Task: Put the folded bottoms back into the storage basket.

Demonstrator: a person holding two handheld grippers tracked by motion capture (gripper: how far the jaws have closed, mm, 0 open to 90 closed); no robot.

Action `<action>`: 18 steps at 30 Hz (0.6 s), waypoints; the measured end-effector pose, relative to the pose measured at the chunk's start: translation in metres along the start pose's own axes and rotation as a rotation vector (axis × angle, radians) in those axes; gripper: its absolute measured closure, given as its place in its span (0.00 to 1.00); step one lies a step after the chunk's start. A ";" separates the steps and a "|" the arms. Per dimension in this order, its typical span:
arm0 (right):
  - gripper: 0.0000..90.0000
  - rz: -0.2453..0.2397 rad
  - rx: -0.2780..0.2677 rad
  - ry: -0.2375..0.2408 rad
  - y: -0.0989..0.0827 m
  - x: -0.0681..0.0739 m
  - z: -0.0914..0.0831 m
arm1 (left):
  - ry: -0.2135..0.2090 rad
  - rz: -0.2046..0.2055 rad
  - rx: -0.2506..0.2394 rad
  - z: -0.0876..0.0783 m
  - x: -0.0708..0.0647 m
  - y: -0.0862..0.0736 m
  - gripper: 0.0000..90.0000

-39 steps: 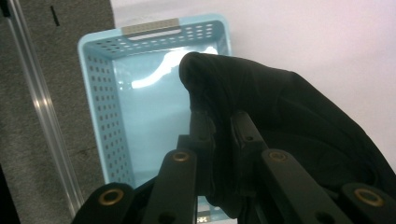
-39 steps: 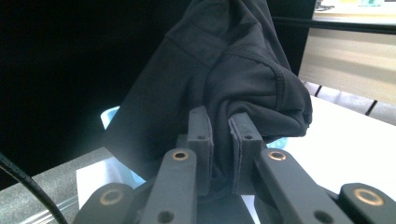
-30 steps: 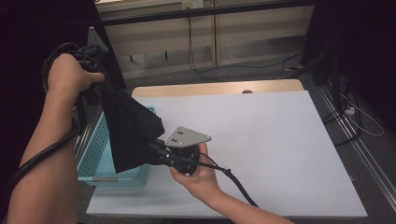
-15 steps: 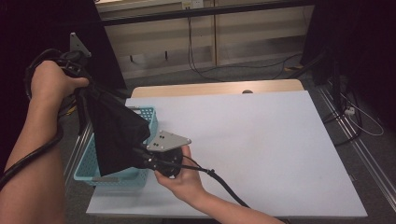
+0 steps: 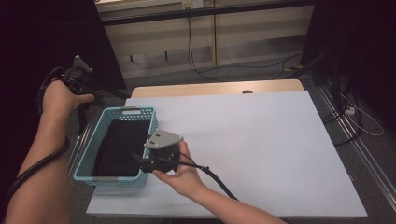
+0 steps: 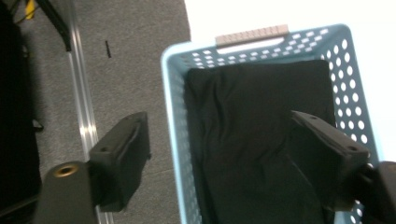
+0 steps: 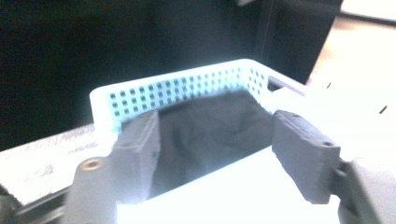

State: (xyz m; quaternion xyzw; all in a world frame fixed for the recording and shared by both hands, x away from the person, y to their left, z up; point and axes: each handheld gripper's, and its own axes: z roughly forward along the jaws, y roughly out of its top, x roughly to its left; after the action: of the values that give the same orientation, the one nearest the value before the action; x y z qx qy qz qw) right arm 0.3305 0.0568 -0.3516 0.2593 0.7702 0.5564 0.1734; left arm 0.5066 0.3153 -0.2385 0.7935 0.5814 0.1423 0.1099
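Dim room with dark curtains and a pale wall behind, white rectangular tabletop (image 5: 261, 154) up front. At its left edge, turquoise perforated plastic basket (image 5: 88, 156), and inside it, flat on the bottom, black folded cloth (image 5: 119, 144), covering most of the basket's floor and clear of both tools. Left gripper (image 6: 219, 120) held above the basket's far left corner, looking down into it, jaws just opened wide, nothing between the pads, cloth well below them. Right gripper (image 7: 217, 119) low at the basket's near right corner, pointing across its rim, jaws likewise just opened and bare; washed-out picture there, so probably no fold of fabric caught, though hard to swear to. Judged from this: drop into the basket done, release done on both sides. Left to do, seemingly little: drawing both tools back from the basket, perhaps smoothing the slightly rumpled top of the cloth. No brand, label or printed writing readable anywhere: none on the basket walls or its pale ribbed handle strip (image 6: 252, 35), none on the cloth, none on the black jaws or the grey three-cornered plate atop the right tool.
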 end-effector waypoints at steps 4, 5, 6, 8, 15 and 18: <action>0.30 0.000 0.003 -0.005 -0.005 -0.016 -0.017 | -0.024 0.004 -0.013 0.007 -0.007 -0.006 0.21; 0.29 0.008 -0.001 -0.003 -0.006 -0.019 -0.021 | -0.032 0.004 -0.013 0.008 -0.008 -0.007 0.20; 0.28 0.017 -0.003 -0.003 -0.008 -0.022 -0.025 | -0.036 0.004 -0.019 0.009 -0.009 -0.008 0.20; 0.27 0.030 -0.009 0.003 -0.011 -0.028 -0.031 | -0.045 0.005 -0.025 0.010 -0.011 -0.010 0.20; 0.23 0.039 0.005 0.006 -0.023 -0.044 -0.049 | -0.095 0.015 -0.048 0.016 -0.021 -0.017 0.19; 0.22 0.041 0.012 0.000 -0.028 -0.051 -0.056 | -0.112 0.023 -0.046 0.019 -0.026 -0.019 0.19</action>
State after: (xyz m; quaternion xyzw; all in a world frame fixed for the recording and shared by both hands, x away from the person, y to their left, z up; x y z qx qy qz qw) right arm 0.3350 -0.0230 -0.3609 0.2763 0.7680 0.5551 0.1603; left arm 0.4893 0.2958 -0.2656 0.8040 0.5619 0.1122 0.1588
